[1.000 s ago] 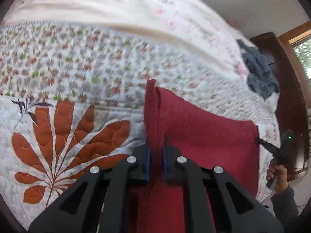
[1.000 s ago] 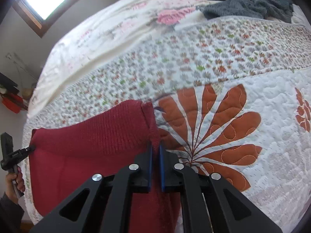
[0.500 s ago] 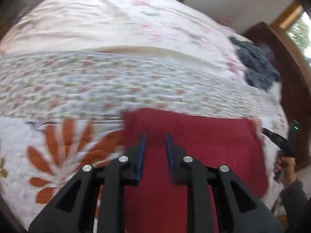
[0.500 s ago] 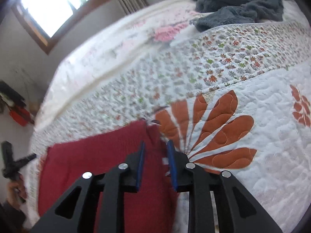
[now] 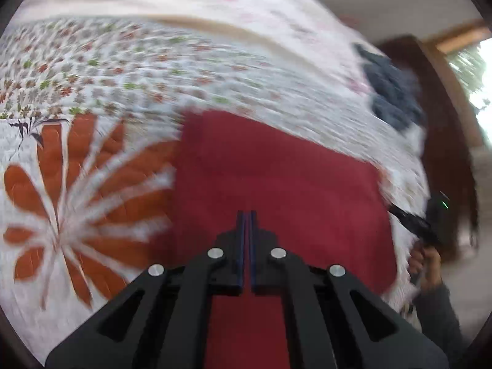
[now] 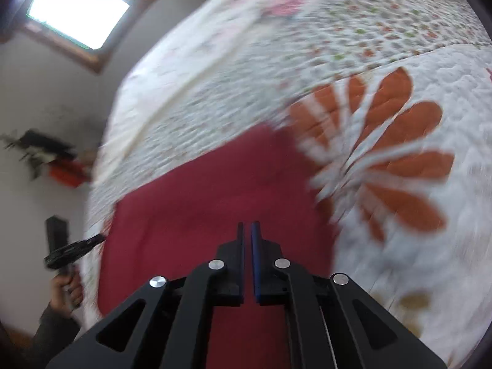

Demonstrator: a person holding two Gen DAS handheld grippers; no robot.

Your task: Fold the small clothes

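A dark red knit cloth (image 5: 276, 178) lies spread flat on the quilted bedspread (image 5: 92, 70). My left gripper (image 5: 247, 213) hovers over the cloth's middle, shut with nothing between its fingers. In the right wrist view the same red cloth (image 6: 200, 203) fills the lower centre. My right gripper (image 6: 247, 224) is above it, also shut and empty. Both views are motion-blurred. A hand (image 5: 427, 261) holding the other tool shows at the cloth's right edge, and the other hand (image 6: 66, 289) shows at its left edge.
The quilt carries a big orange flower pattern (image 6: 399, 160) beside the cloth. A dark grey garment (image 5: 390, 92) lies farther up the bed. A dark wooden headboard (image 5: 446, 141) and a window (image 6: 80, 9) border the bed.
One second ago both grippers were shut on the red cloth's raised corners. They opened and let it drop flat, and now both are shut empty and drawn back above the cloth.
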